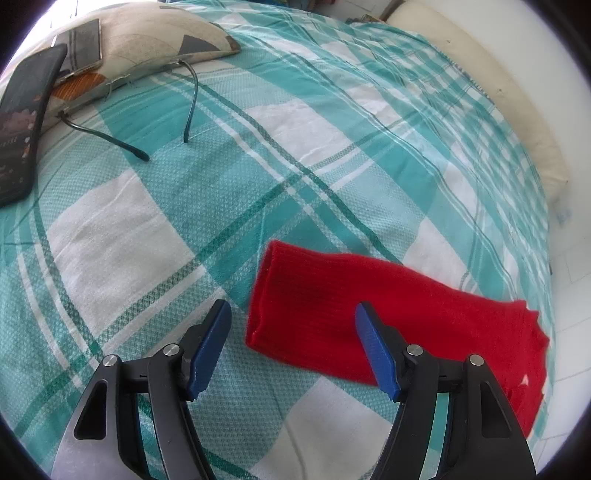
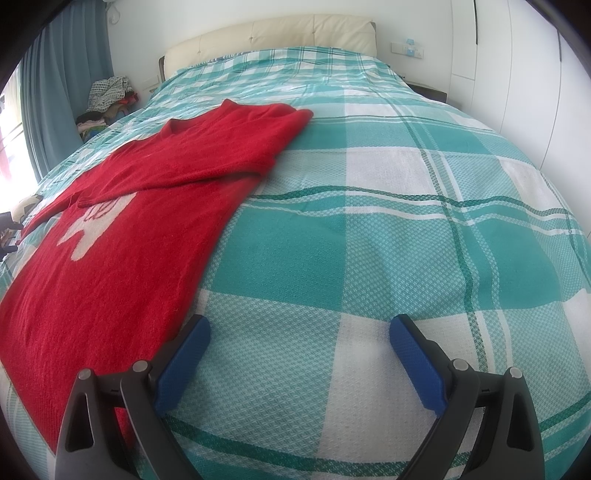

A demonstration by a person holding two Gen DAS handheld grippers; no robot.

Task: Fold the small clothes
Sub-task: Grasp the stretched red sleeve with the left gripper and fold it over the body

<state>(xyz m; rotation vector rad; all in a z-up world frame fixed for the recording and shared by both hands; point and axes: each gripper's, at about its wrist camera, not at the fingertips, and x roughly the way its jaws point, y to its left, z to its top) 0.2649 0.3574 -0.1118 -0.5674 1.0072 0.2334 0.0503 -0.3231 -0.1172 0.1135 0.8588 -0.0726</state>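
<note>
While a teal-and-white checked cover (image 2: 388, 229) spreads over the bed (image 2: 273, 31) from the cream headboard to the near edge, a red sweater (image 2: 122, 236) lies flat on the cover's left part in the right wrist view, its neck toward the headboard and its white motif (image 2: 94, 225) facing up. One sleeve (image 2: 192, 173) is folded across the chest, partly over the motif, and the other sleeve (image 1: 369, 314) stretches out over the checks in the left wrist view, cuff end nearest the camera. A patterned pillow (image 1: 147, 40) sits at the far left of that view, with two phones on or against it: a dark phone (image 1: 22, 125) leaning upright and a second phone (image 1: 86, 44) lying on top. Glasses (image 1: 129, 96) rest against the pillow's near edge, their temples pointing out over the cover. The left gripper (image 1: 291, 317) hangs over the sleeve's cuff end, its blue fingers (image 1: 210, 350) spread wide and holding nothing. The right gripper (image 2: 299, 332) is poised above bare cover just beside the sweater's side edge, its fingers (image 2: 417, 365) likewise wide apart and empty. A heap of clothes (image 2: 109, 99) sits beside the bed near a blue curtain (image 2: 55, 85).
</note>
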